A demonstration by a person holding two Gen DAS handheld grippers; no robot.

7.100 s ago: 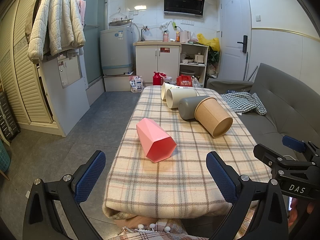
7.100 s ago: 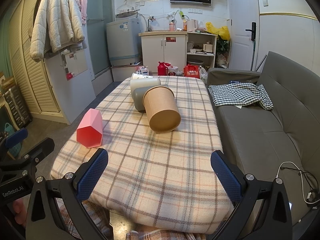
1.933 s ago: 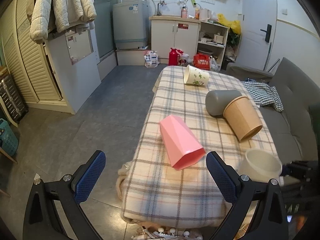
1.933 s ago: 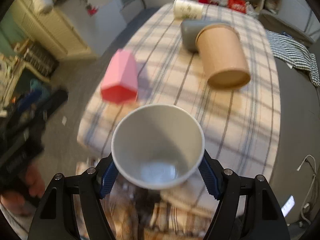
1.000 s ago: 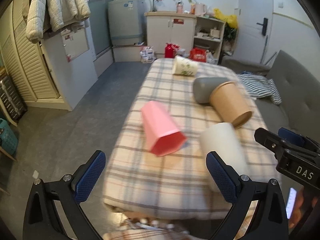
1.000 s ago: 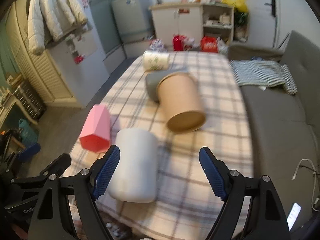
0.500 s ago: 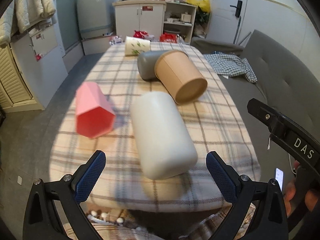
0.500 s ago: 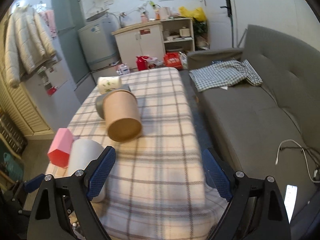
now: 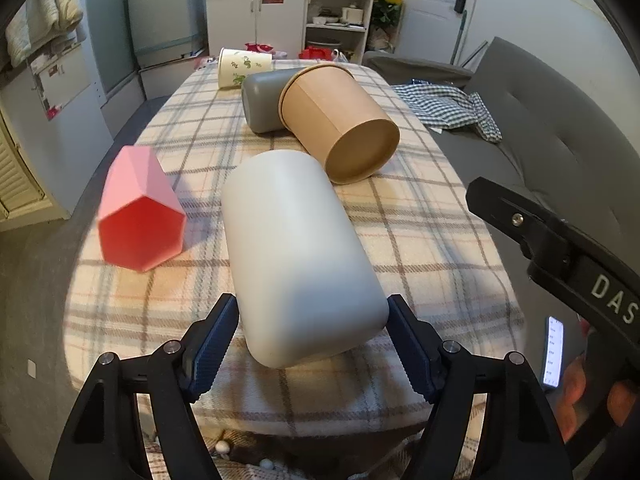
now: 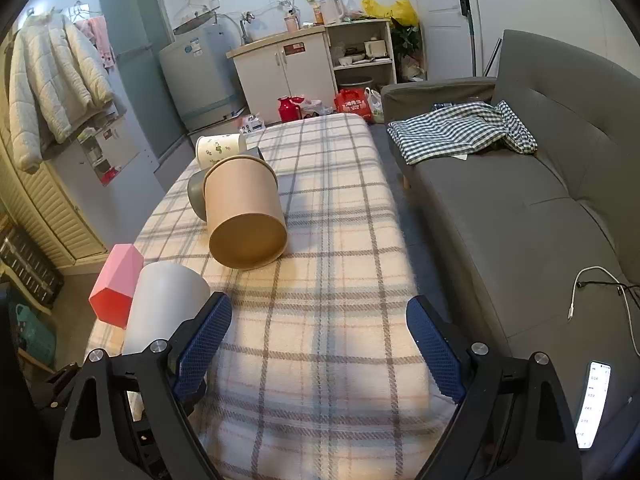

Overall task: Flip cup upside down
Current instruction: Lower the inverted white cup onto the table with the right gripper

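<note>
White plastic fills the left wrist view: the cup [image 9: 296, 252] lies on its side on the plaid cloth [image 9: 420, 248], closed base toward the camera, its mouth pointing away toward the kraft tub [image 9: 340, 120]. Half a second ago the left gripper [image 9: 312, 344] stood wide open and short of the cup; now its blue pads [image 9: 212, 340] have narrowed onto the base end, one on each flank, touching or all but touching. I judge the grasp as just made or a breath from made; the pictures do not settle whether it is bearing any load. The pink cup [image 9: 140, 208] lies just to the left, well clear of the pads, and the grey cup [image 9: 260, 100] and printed cup [image 9: 244, 66] sit farther up the cloth. The right tool's black arm crosses the frame's right edge.

From the right wrist, the right gripper [image 10: 320, 344] is wide open and holds nothing, with bare cloth [image 10: 320, 320] between its fingers. It let the cup go about a second back, and the cup [image 10: 164, 308] now shows at the lower left, beside the pink cup [image 10: 116, 288], partly hidden behind the left finger.

So the cup has passed from right to left. To my mind the turn is what remains: lift, rotate until the mouth faces down, and set it on the cloth. The soft, slightly lumpy blanket could let it tip.
</note>
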